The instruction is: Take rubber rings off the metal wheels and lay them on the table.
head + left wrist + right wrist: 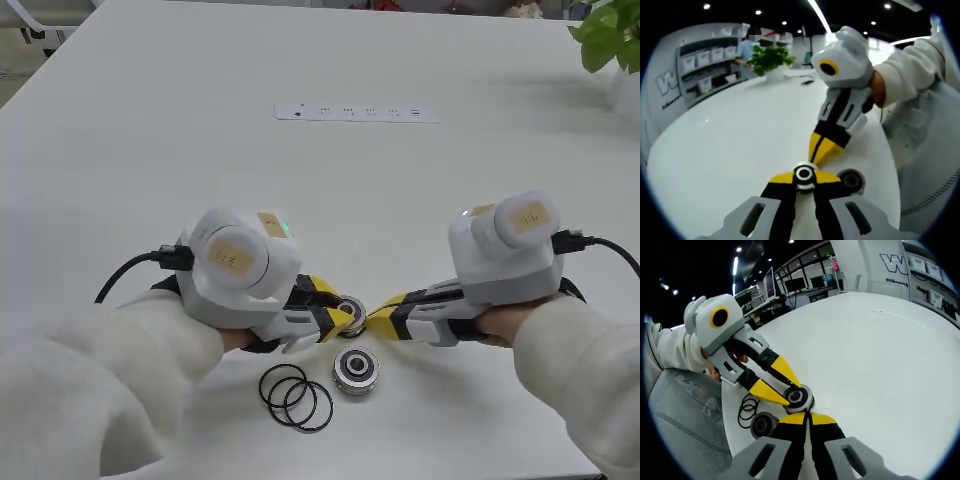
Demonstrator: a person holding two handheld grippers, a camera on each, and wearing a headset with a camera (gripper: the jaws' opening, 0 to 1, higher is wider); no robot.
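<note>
**Ring-stripping step, grip stage.** The left gripper (330, 306) is clamped on a metal wheel (351, 309). The right gripper (383, 318), jaws pressed together, meets that wheel's rim from the opposite side; whether it pinches a rubber ring cannot be told. A second wheel (355, 368) lies on the table (200, 150) just nearer the person than the held wheel, with three loose rubber rings (296, 396) to its left. The next move likely calls for a sure pinch on the ring and an outward peel.

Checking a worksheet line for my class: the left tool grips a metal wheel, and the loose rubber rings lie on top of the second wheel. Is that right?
No. The head view shows the loose rubber rings lying on the table beside the second wheel, not on it. The left tool does grip a metal wheel.
</note>
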